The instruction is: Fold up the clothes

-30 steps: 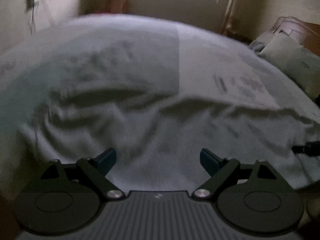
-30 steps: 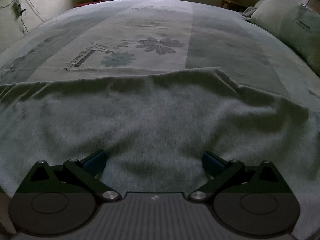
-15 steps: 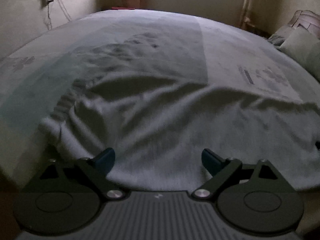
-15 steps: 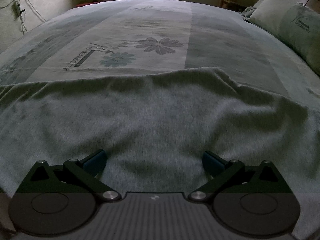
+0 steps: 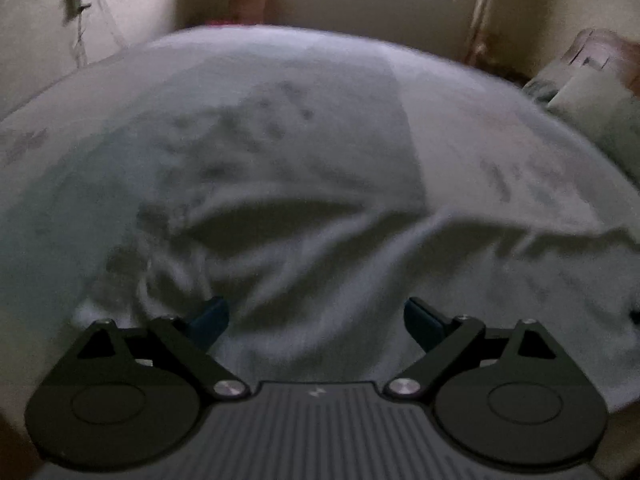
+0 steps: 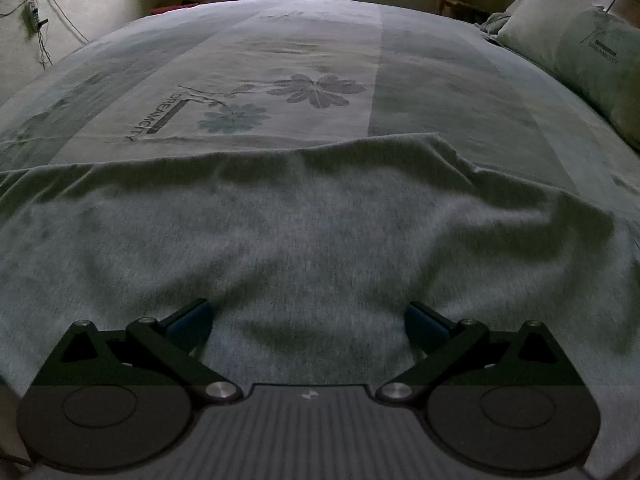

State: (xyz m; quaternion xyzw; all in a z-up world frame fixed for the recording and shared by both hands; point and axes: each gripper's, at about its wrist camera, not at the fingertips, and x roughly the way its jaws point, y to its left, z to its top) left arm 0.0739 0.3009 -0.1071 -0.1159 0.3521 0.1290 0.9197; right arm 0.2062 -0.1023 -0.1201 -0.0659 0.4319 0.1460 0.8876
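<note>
a grey knitted garment (image 6: 312, 232) lies spread across the near part of a pale green bedspread printed with flowers and lettering (image 6: 280, 92), its far edge running straight across the right wrist view. in the left wrist view the same grey cloth (image 5: 320, 264) is bunched into deep folds, with a ribbed end crumpled near the left finger. that view is now blurred and the bunched end sits closer to the black left gripper (image 5: 316, 316) than half a second ago, when it lay further out and sharper. the left gripper's blue-tipped fingers (image 5: 210, 316) stand wide apart over the cloth, holding nothing. the black right gripper (image 6: 308, 316) is also spread wide and empty above the flat cloth, and its view matches the earlier one almost exactly. a green pillow (image 6: 580, 52) rests at the bed's right side.
</note>
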